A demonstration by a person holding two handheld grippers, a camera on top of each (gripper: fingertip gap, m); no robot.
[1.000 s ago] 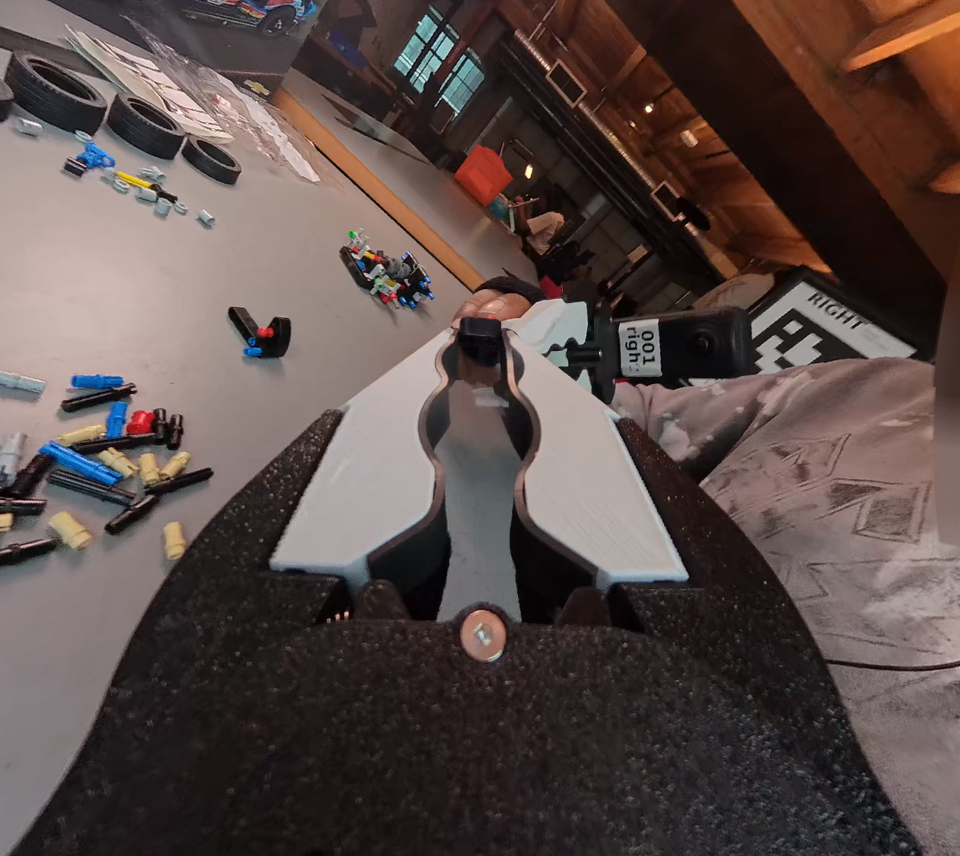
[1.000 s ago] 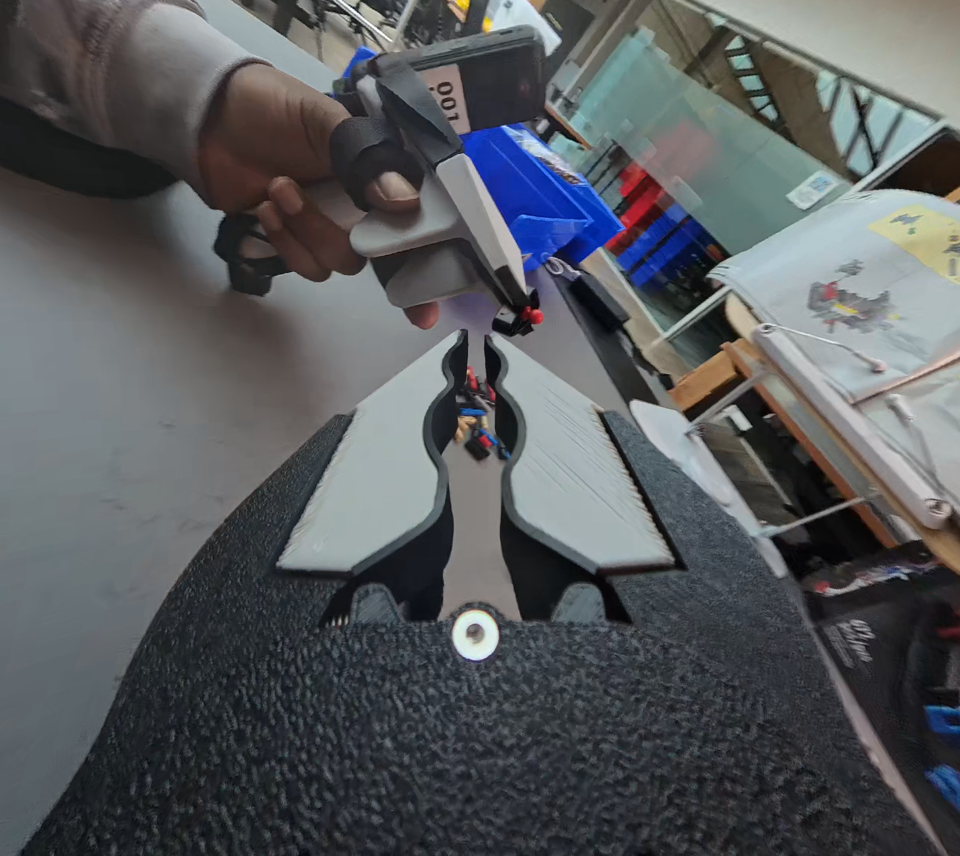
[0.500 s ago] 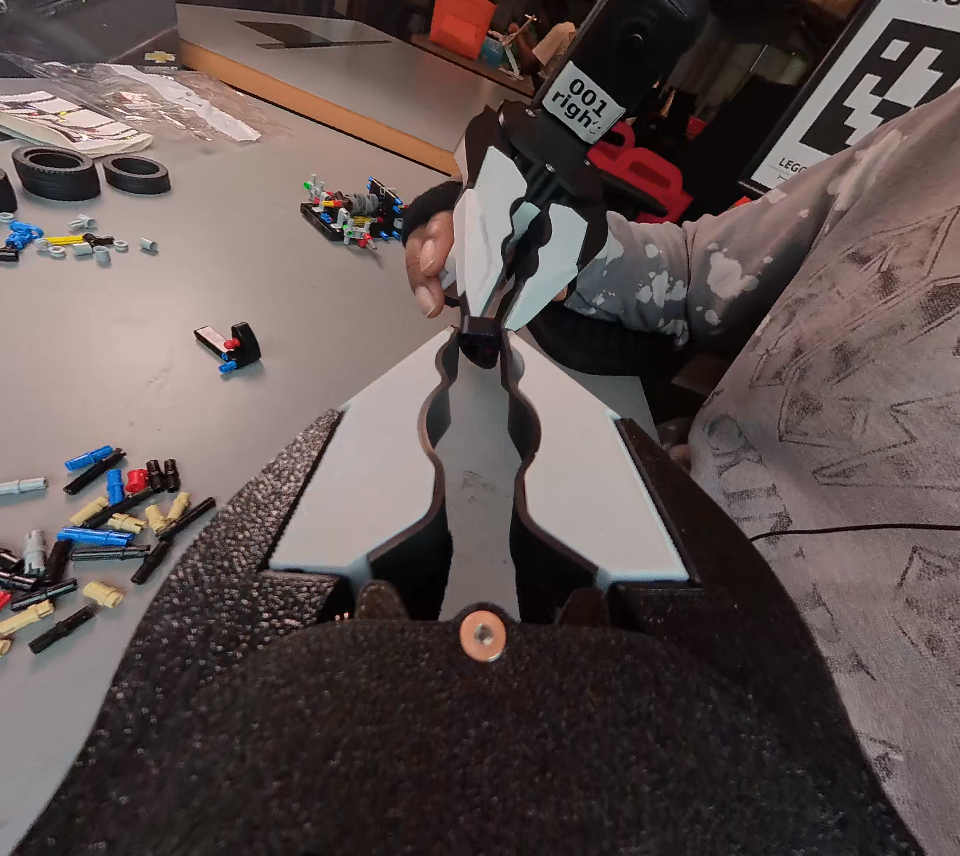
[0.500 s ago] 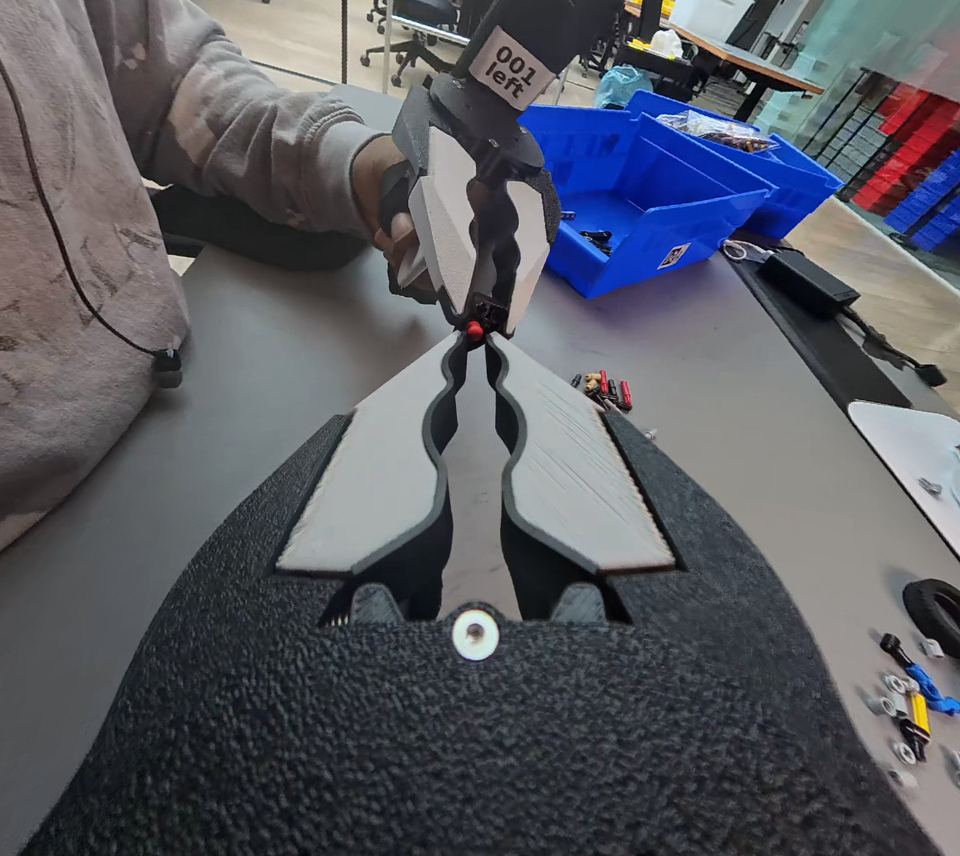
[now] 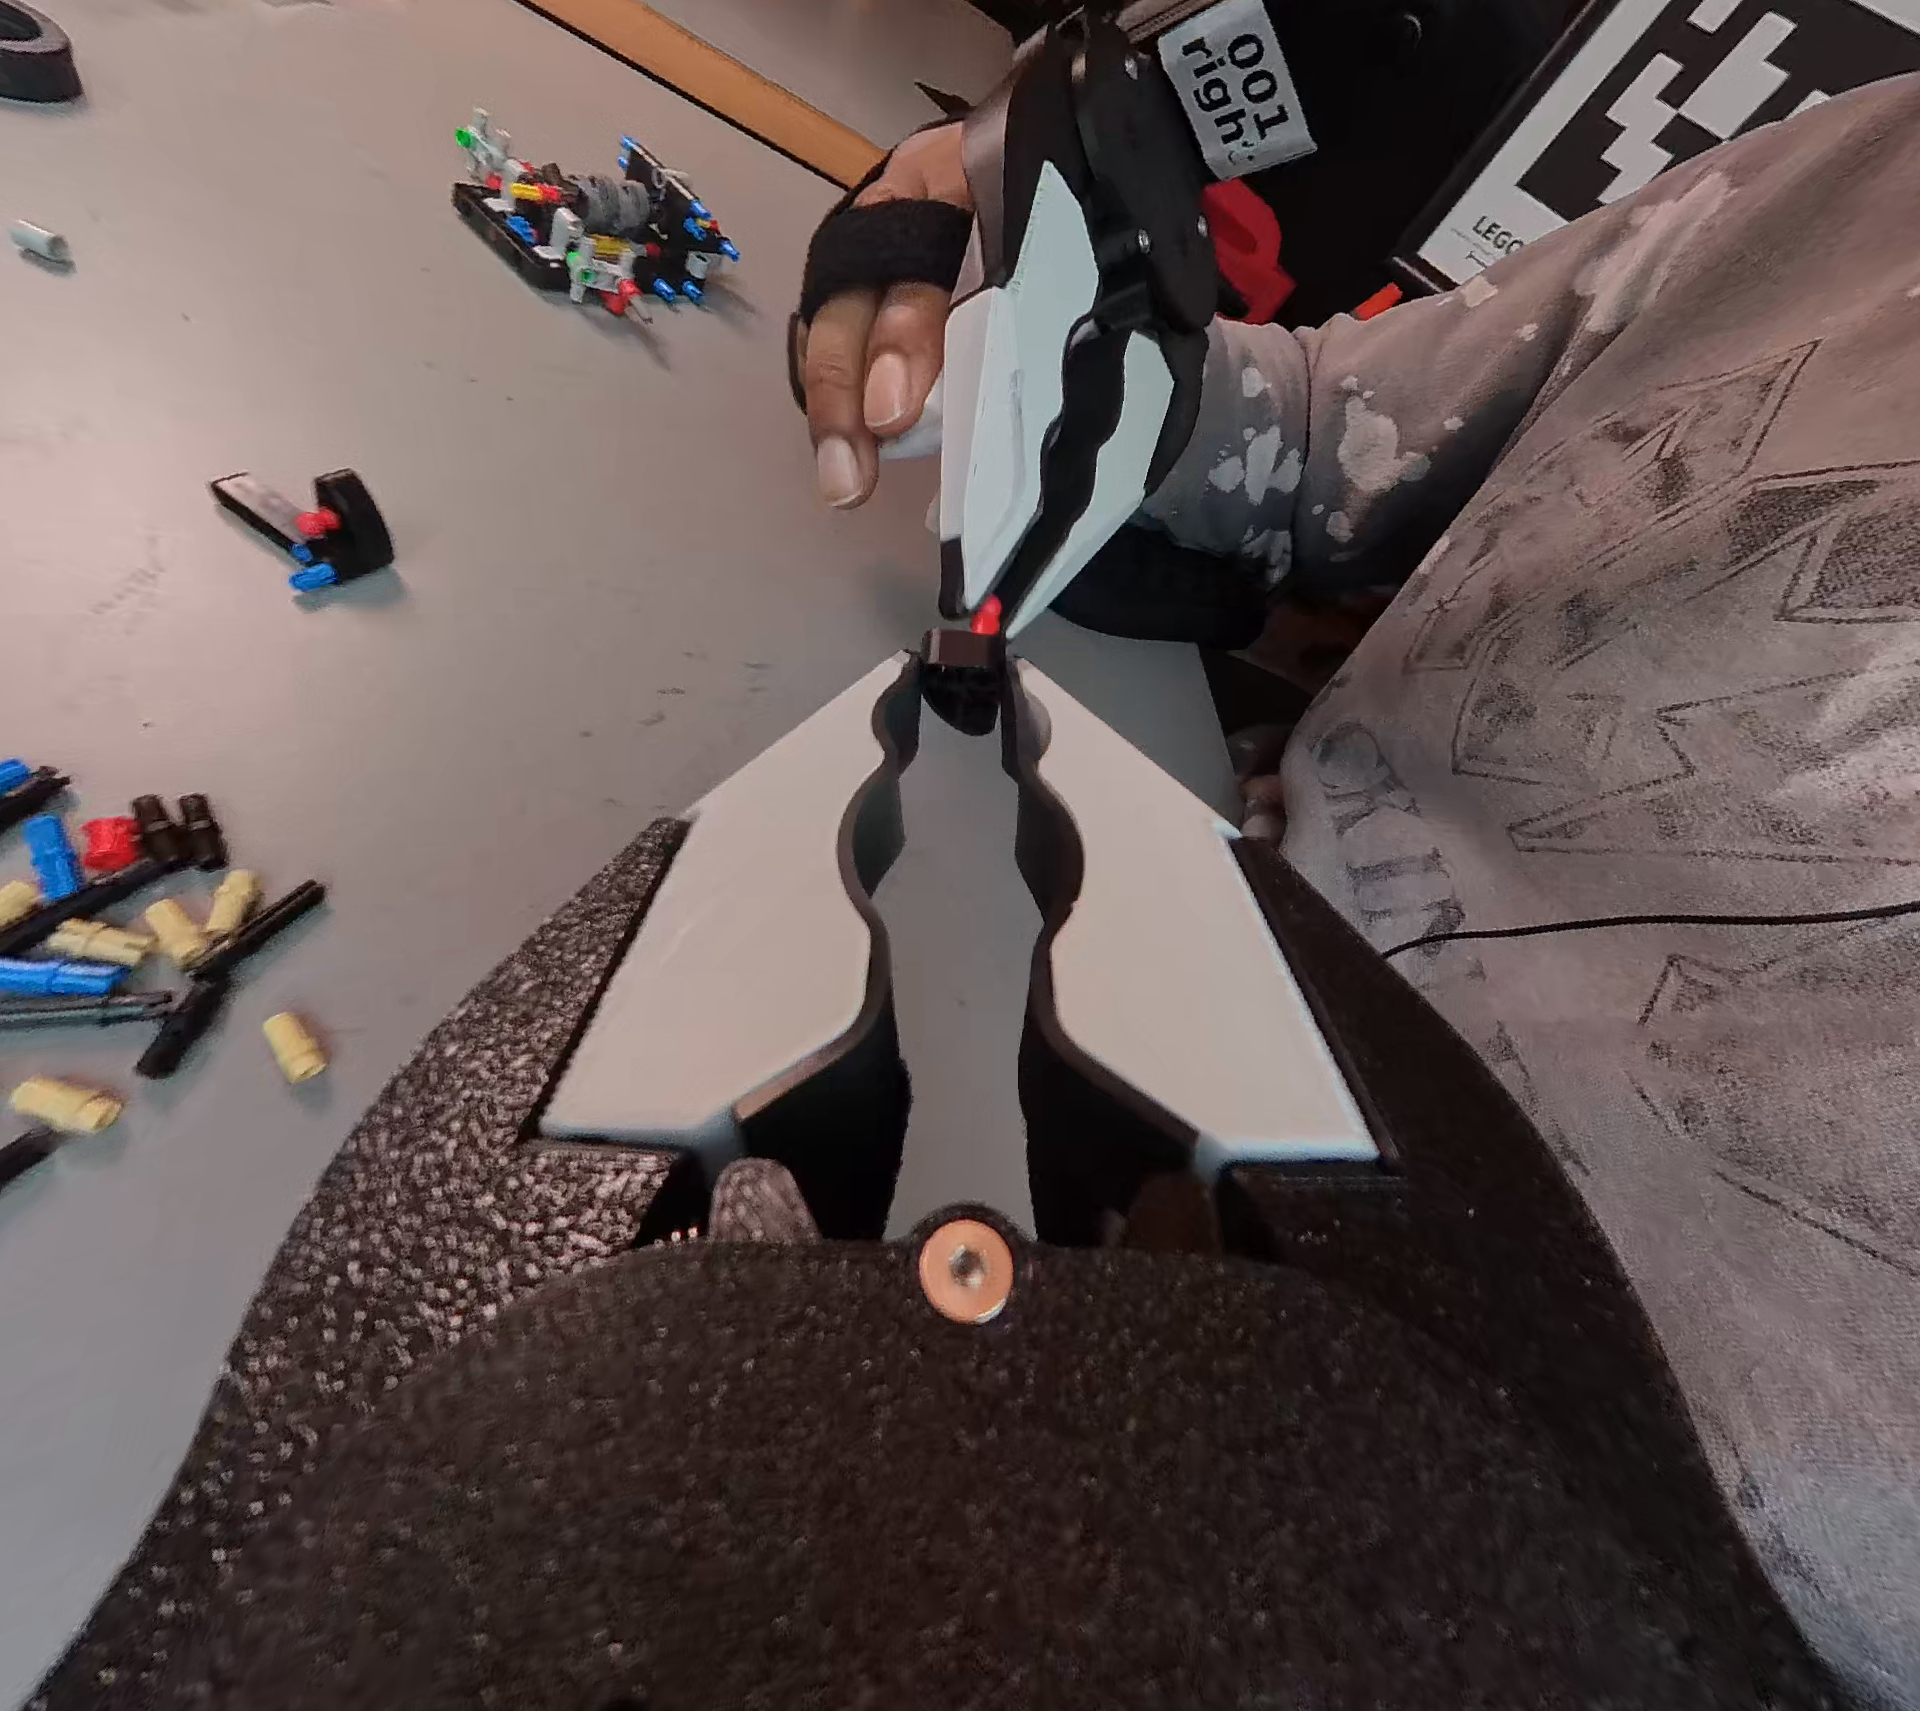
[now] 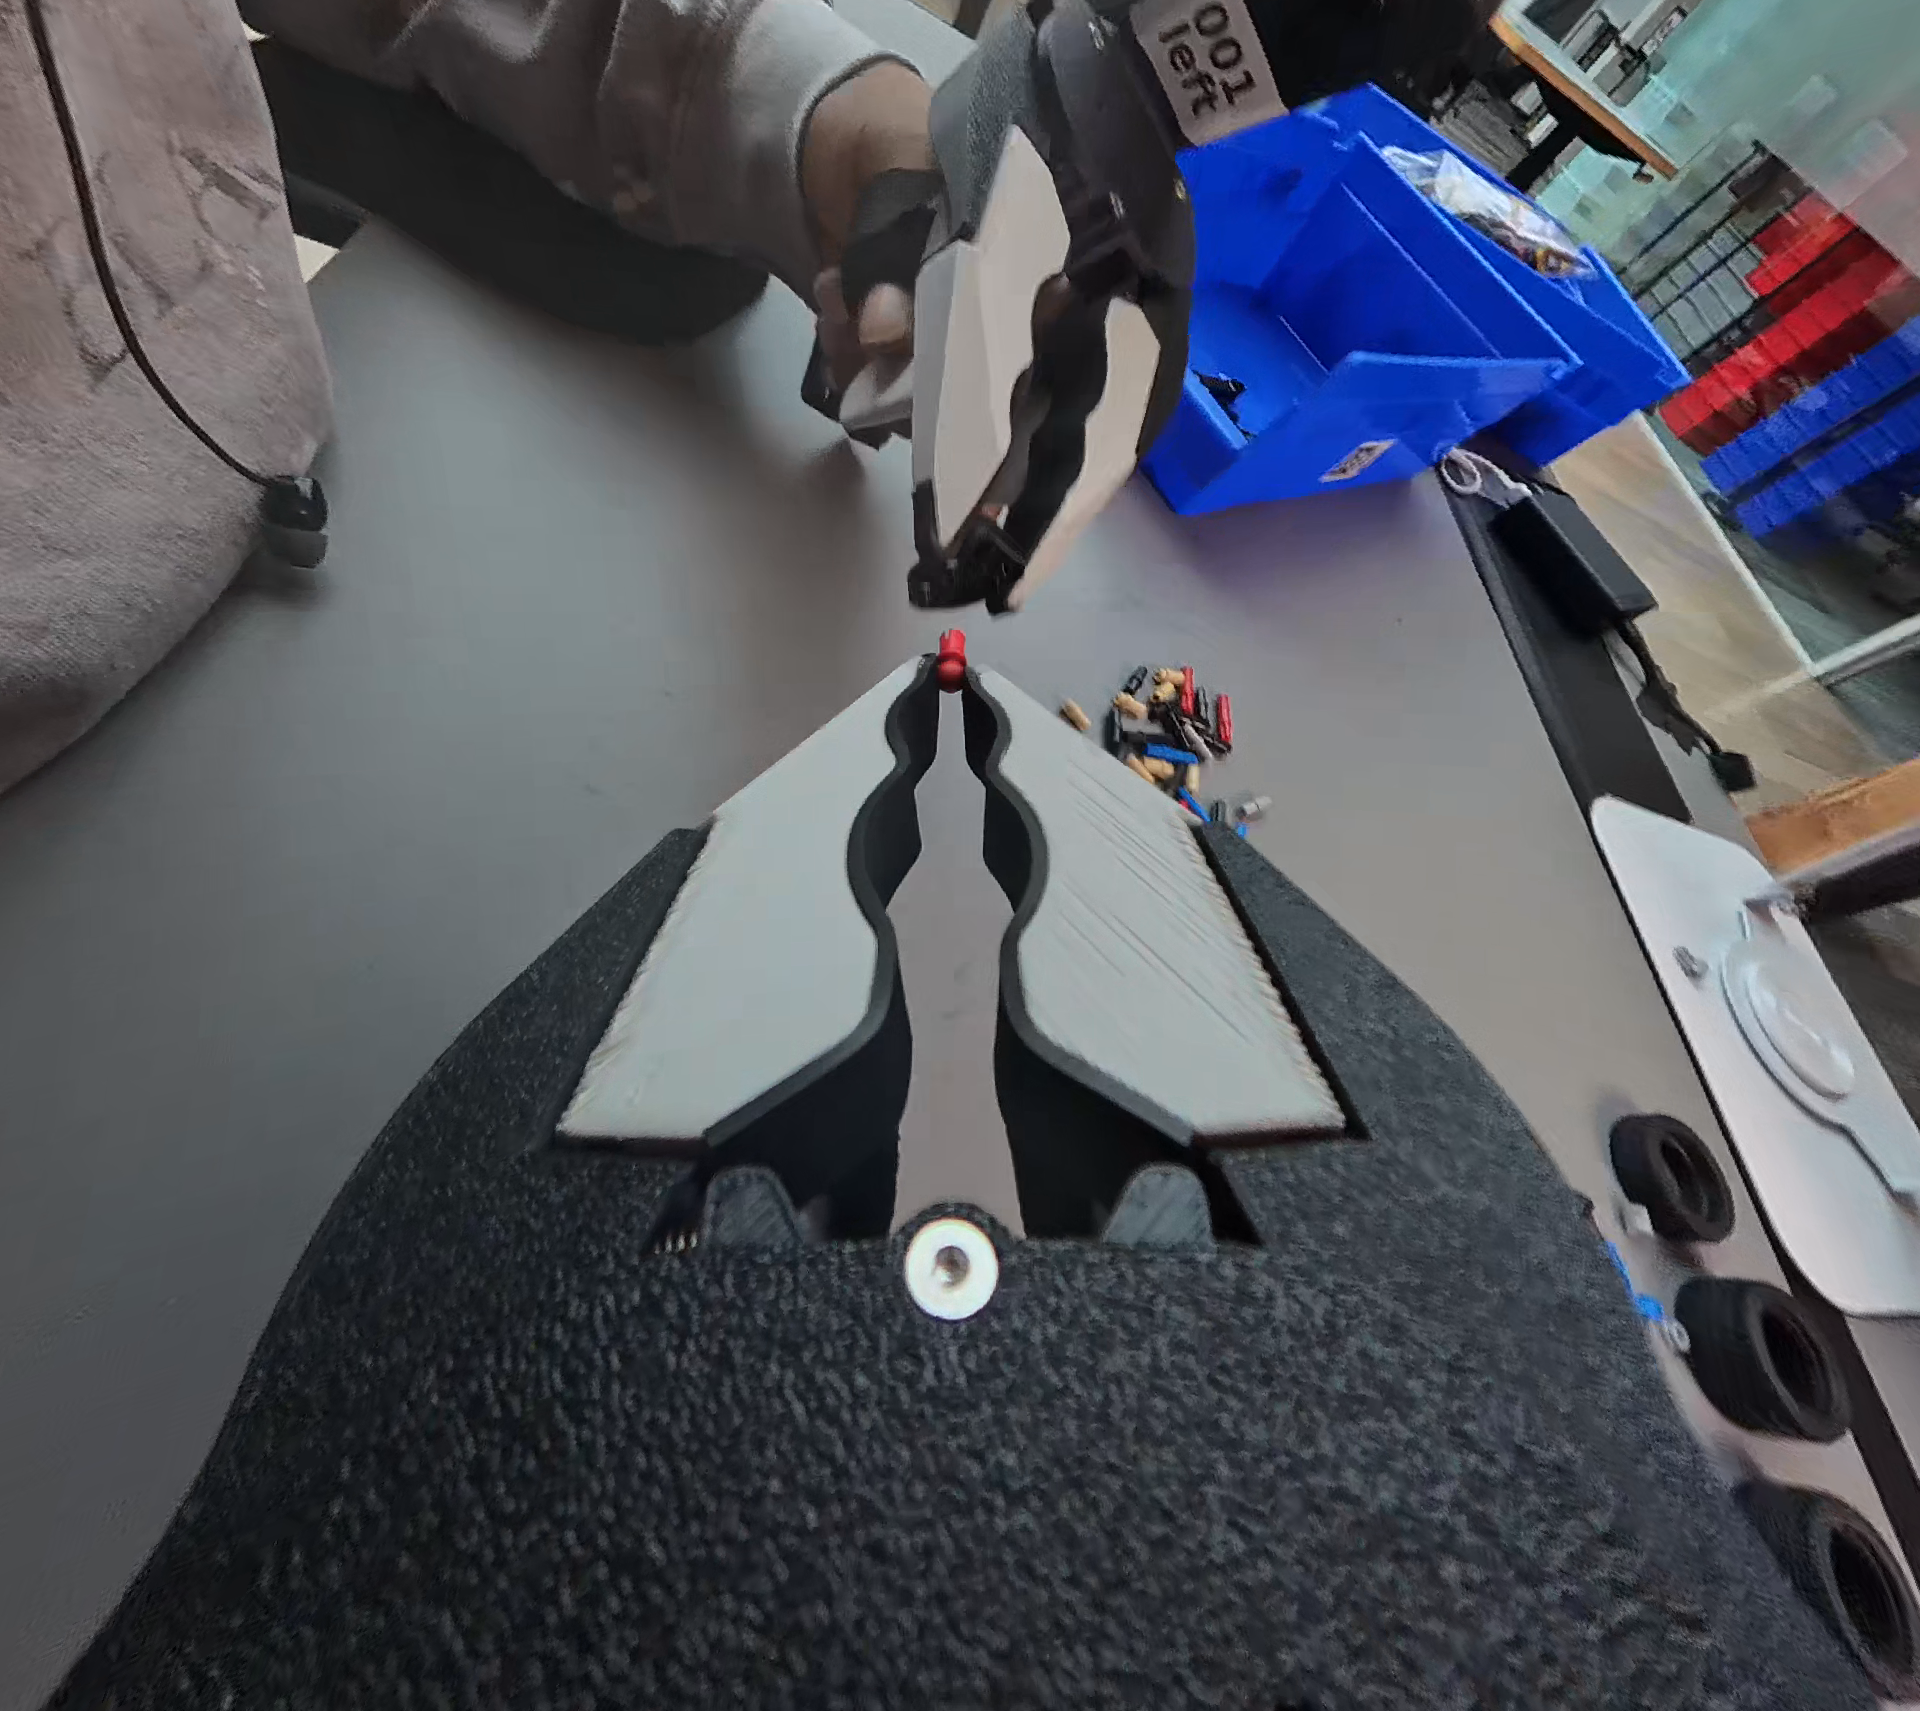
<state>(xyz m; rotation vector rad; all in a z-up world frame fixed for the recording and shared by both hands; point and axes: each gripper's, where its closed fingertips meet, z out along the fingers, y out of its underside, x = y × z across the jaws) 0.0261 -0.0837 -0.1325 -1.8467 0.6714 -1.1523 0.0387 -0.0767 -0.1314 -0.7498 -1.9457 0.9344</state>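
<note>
My left gripper (image 5: pixel 961 674) is shut on a small black brick piece (image 5: pixel 961 687) and holds it above the grey table (image 5: pixel 499 726). My right gripper (image 6: pixel 948 676) is shut on a small red pin (image 6: pixel 949 660) that sticks out past its tips. The two grippers point tip to tip. In the left wrist view the right gripper (image 5: pixel 977 614) comes down from above with the red pin (image 5: pixel 985 615) just over the black piece. In the right wrist view the left gripper (image 6: pixel 961 575) holds the black piece (image 6: pixel 966 568) a short gap beyond the pin.
A partly built brick assembly (image 5: pixel 592 227), a black piece with red and blue pins (image 5: pixel 312 523) and a scatter of loose pins (image 5: pixel 114 923) lie on the table. Blue bins (image 6: pixel 1382 331), a pin pile (image 6: pixel 1169 726), black tyres (image 6: pixel 1673 1178) and a white sheet (image 6: pixel 1766 1038) show to the right. Only a small space, under 4 cm, lies between the two pairs of fingers.
Both grippers have turned and tilted. The red pin, against the black piece half a second ago, now stands a short gap from it. Both stay shut on their pieces.
</note>
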